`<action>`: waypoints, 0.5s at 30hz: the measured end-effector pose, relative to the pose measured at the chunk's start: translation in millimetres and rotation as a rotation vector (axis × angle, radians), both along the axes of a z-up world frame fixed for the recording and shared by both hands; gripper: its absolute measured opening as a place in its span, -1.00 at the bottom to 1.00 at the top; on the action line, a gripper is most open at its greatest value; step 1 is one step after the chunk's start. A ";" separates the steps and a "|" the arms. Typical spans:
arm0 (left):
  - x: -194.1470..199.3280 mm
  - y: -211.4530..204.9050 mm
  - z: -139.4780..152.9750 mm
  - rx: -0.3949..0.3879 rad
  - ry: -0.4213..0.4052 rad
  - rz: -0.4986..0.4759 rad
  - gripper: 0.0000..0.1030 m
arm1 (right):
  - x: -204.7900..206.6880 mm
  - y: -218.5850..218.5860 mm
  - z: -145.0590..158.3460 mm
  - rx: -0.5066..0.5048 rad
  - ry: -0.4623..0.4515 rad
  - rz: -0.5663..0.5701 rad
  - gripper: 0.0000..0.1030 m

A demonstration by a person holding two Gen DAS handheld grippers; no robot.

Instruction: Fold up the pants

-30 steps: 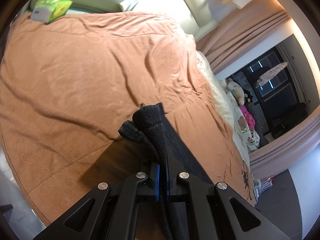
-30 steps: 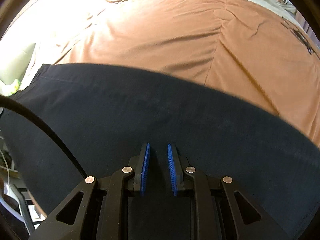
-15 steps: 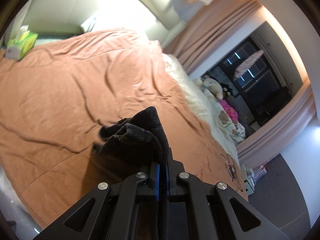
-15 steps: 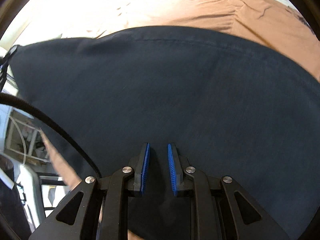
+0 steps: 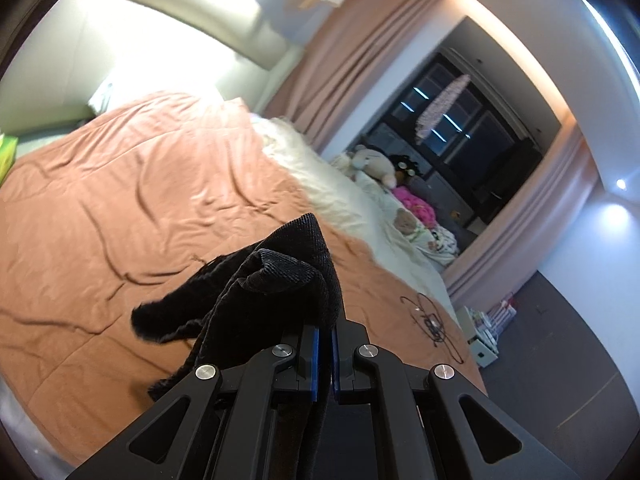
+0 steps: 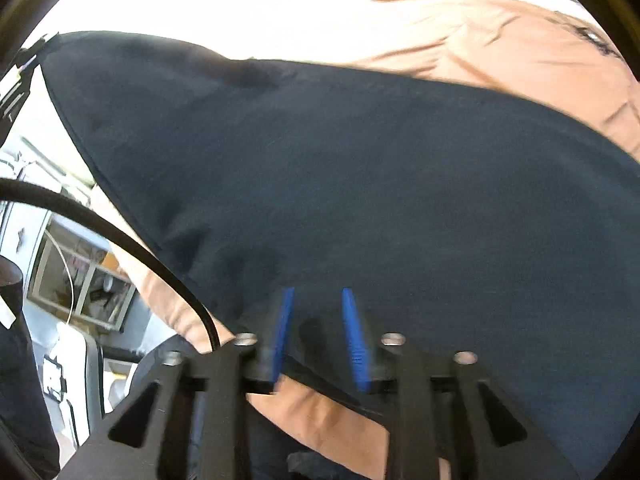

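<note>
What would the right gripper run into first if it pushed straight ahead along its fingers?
Most likely the dark pants: the fabric fills the view just beyond the open right gripper, with the orange bedspread farther on. Depth is hard to judge.

The left gripper [image 5: 324, 354] sits at the bottom centre of the frame, its blue-padded fingers [image 5: 314, 356] pinched on a bunched edge of the black pants [image 5: 276, 292], which rise above them and droop to the left. Behind spreads the bed [image 5: 132, 200] under an orange cover, with plush toys [image 5: 376, 164] at centre right and curtains [image 5: 360, 52] above.
</note>
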State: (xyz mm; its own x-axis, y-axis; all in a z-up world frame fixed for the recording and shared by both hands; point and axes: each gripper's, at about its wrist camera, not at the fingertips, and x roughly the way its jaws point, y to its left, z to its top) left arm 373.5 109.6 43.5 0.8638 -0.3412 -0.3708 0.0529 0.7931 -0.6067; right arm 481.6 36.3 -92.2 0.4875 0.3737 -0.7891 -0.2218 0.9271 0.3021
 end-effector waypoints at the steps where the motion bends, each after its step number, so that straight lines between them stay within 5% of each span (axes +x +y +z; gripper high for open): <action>1: -0.9 -6.8 5.6 0.008 -0.009 -0.012 -0.91 | -5.0 -7.1 4.6 0.014 -0.015 -0.011 -0.02; 6: -4.7 -38.4 27.6 0.043 -0.036 -0.060 -0.91 | -35.6 -51.6 28.7 0.022 -0.103 -0.097 0.47; 15: -8.1 -104.6 56.2 0.099 -0.067 -0.143 -0.91 | -81.1 -132.1 48.6 0.122 -0.176 -0.205 0.53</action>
